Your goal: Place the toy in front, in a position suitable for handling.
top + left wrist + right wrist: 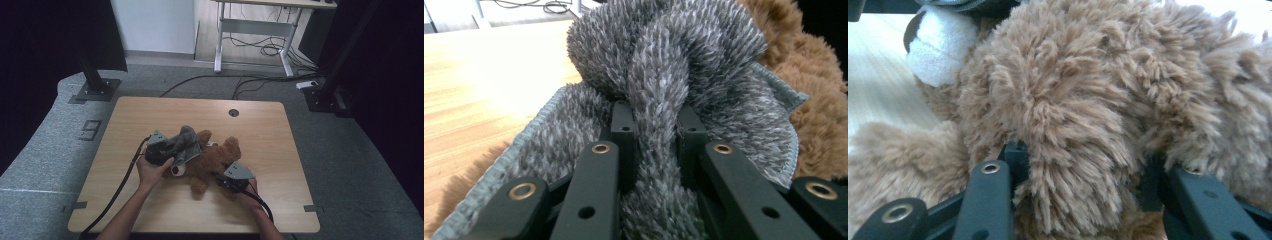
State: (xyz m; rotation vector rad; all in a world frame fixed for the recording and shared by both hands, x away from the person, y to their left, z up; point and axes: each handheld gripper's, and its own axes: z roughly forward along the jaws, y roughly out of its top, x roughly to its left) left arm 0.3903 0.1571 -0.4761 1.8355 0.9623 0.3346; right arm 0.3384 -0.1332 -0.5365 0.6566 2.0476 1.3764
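A brown plush teddy bear (216, 160) with a white muzzle lies near the middle of the wooden tabletop (125, 120), a fuzzy grey cloth (184, 141) with a stitched hem bunched over its head end. The left tool (656, 125) is clenched on a fold of that cloth. The right tool (1083, 165) grips a brown furry limb of the bear, its jaws pressed into the pile at the bear's near side.

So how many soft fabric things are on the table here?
2. A brown teddy bear lies mid-table, gripped by the right tool. A grey fuzzy cloth lies over its left end, pinched by the left tool. More could be hidden beneath.
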